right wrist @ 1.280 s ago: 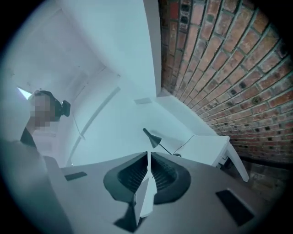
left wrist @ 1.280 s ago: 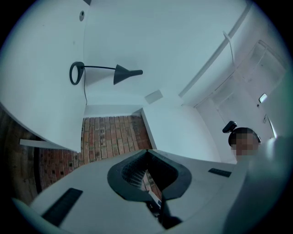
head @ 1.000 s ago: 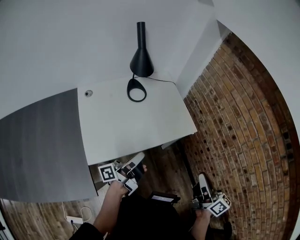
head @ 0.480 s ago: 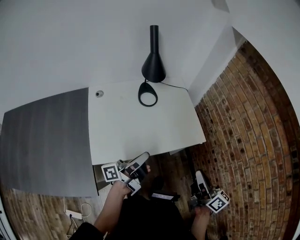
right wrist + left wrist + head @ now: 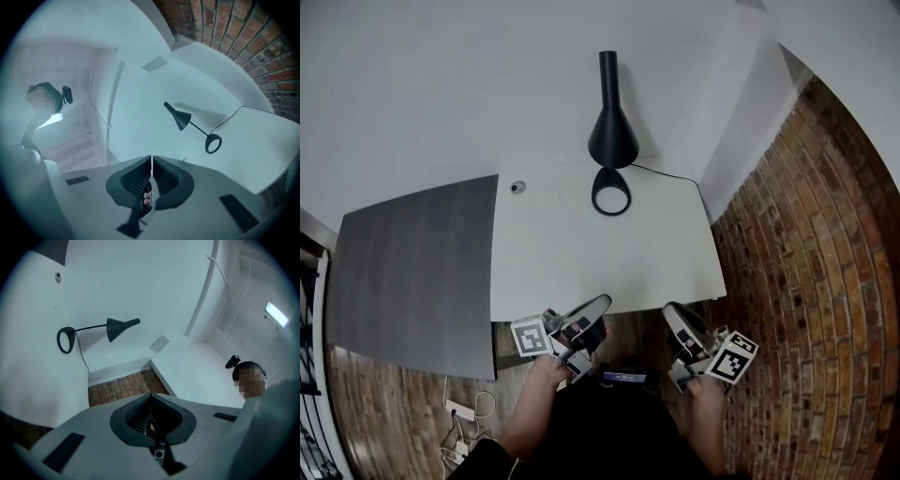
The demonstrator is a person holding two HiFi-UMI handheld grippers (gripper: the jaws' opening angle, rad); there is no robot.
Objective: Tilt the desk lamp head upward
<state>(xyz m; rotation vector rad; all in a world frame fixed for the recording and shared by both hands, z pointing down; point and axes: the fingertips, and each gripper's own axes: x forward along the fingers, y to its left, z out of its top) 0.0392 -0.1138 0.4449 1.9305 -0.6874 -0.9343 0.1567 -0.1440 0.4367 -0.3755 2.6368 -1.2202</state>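
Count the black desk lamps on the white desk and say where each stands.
1. The black cone-headed desk lamp stands at the far edge of the white desk, against the white wall. Nothing seems hidden.

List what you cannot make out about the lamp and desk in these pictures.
- Lamp hinge: head view, hidden from above by the lamp itself; gripper views, too small.
- Cable end: head view, it leaves the desk at the far corner; plug unseen.
- Round thing on the desk: head view, too small to identify.
- Desk legs: head view, hidden under the top.
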